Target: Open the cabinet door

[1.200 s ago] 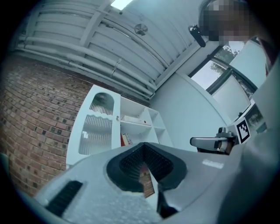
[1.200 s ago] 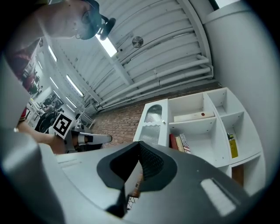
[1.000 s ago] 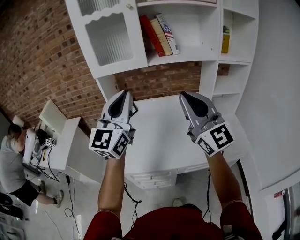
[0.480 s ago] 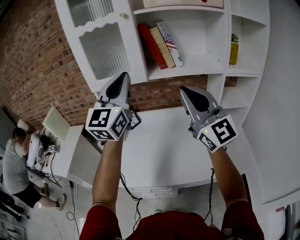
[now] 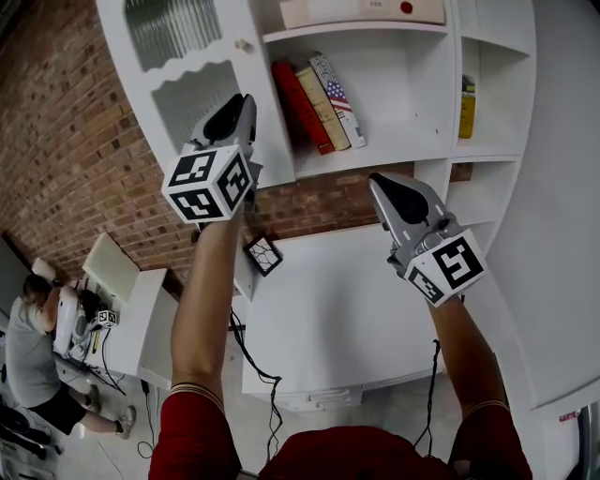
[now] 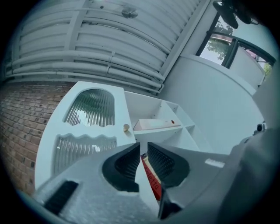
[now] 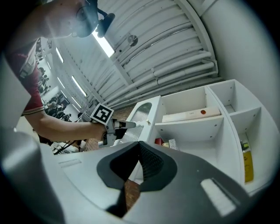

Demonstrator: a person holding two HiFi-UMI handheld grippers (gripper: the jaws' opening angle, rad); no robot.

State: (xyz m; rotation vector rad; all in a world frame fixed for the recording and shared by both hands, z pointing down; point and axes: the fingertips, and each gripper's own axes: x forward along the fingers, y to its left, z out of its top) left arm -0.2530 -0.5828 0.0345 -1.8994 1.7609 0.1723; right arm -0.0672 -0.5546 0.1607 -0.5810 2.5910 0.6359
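Observation:
The white cabinet door [image 5: 192, 70] with two ribbed glass panes stands at the upper left, with a small round knob [image 5: 243, 45] near its right edge. My left gripper [image 5: 246, 99] is raised in front of the lower pane, just below the knob and apart from it. In the left gripper view the knob [image 6: 126, 127] lies a little above the left gripper [image 6: 143, 147]; the jaws are opening, with a narrow gap and nothing between them. My right gripper [image 5: 376, 179] hangs lower, over the white desk top [image 5: 347, 300], with its jaws shut and empty.
Open shelves to the right of the door hold leaning books [image 5: 319, 98], a flat box [image 5: 361, 11] and a yellow item [image 5: 467, 94]. A brick wall [image 5: 75, 159] lies behind. A person [image 5: 33, 337] sits at another desk at the lower left.
My left gripper has risen from desk height and moved forward up to the cabinet door. The right gripper has risen only slightly.

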